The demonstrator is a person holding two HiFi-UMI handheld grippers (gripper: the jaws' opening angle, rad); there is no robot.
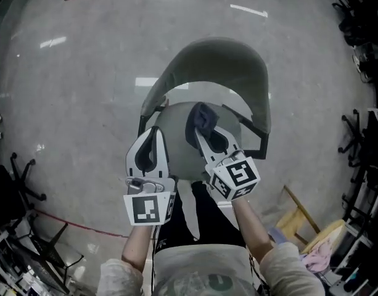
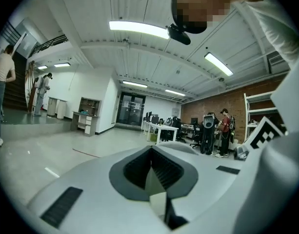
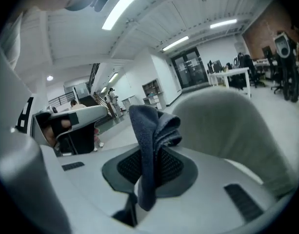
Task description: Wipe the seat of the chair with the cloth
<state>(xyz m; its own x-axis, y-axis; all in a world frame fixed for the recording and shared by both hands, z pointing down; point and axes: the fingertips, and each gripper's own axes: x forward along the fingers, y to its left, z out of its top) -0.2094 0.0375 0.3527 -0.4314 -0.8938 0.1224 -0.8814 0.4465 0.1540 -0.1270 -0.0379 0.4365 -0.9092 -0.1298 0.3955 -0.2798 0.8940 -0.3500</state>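
Cloth in the right gripper, seat just below

The right gripper (image 1: 198, 127) is clamped on the dark cloth (image 1: 205, 116), which sticks out past its jaws over the seat (image 1: 179, 142), toward the backrest (image 1: 238, 66). The left gripper (image 1: 154, 133) is alongside, jaws pressed together on nothing. The right one carries the wipe, which looks like down and across.
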